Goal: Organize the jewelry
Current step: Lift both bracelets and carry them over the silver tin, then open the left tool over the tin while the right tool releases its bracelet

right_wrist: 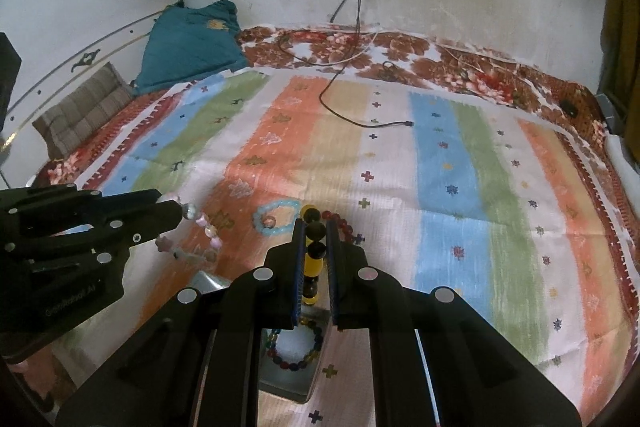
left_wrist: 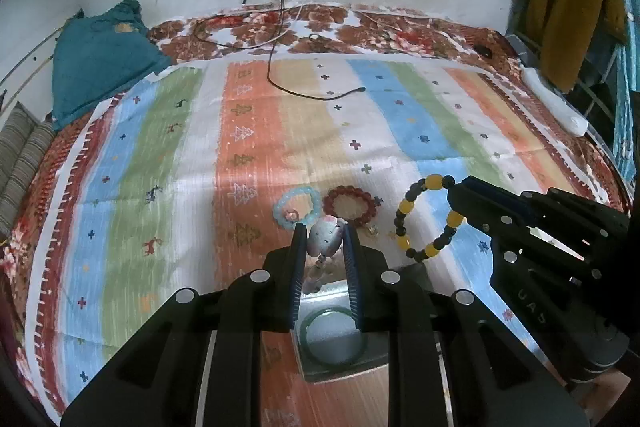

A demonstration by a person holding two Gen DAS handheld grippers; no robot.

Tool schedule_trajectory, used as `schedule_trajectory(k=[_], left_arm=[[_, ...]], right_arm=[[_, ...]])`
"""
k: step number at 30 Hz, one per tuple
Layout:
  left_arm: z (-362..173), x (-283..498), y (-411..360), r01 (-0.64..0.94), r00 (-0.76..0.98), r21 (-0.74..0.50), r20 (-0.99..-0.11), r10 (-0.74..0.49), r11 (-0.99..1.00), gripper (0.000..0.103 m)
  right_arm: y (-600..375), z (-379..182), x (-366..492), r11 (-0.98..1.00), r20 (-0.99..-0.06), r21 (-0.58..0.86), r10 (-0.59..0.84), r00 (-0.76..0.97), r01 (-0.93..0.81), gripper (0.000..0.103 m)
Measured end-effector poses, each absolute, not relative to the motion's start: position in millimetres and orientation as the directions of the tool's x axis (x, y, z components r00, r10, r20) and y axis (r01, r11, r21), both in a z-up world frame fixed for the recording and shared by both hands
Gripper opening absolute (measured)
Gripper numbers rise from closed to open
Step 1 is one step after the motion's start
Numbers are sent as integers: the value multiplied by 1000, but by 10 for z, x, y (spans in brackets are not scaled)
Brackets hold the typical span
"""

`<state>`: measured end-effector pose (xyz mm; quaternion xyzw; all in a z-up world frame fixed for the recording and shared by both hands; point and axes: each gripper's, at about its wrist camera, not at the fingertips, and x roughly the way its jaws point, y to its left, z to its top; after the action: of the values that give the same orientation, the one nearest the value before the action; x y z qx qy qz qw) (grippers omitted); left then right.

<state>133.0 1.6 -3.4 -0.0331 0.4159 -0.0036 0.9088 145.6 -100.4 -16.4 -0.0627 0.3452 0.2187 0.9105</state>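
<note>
Left wrist view, item by item. Left gripper: its two fingers are closing on a pale pink-and-clear bead bracelet, which is hanging lifted off the cloth; the same bracelet is showing as a loop of pink and clear beads in the right wrist view. Right gripper: it is entering from the right and pinching a yellow-and-black bead bracelet, whose loop is dangling in the air above the striped cloth.

Lying flat on the cloth, just beyond the left gripper's tips: a light blue bead bracelet and, touching it on the right, a dark red bead bracelet.

Beneath the left gripper: a shallow grey tray holding a green bangle on white padding.

Right wrist view. Right gripper is clamping the yellow-and-black bead bracelet edge-on between its fingers. Below it, a second grey tray compartment is holding a multicoloured bead bracelet; whether this is the same tray as the bangle's, I cannot tell. Left gripper is reaching in from the left.

Surroundings: black cable trailing across the cloth, teal garment at the far left, floral bedsheet underneath.
</note>
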Motion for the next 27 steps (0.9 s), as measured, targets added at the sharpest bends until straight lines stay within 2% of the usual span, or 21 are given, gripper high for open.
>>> schedule_trajectory(k=[27], left_arm=[[-6, 851, -129, 9, 689, -48, -724, -41, 999, 18]], right_arm=[[-1053, -190, 942, 877, -648, 55, 395, 651, -478, 11]])
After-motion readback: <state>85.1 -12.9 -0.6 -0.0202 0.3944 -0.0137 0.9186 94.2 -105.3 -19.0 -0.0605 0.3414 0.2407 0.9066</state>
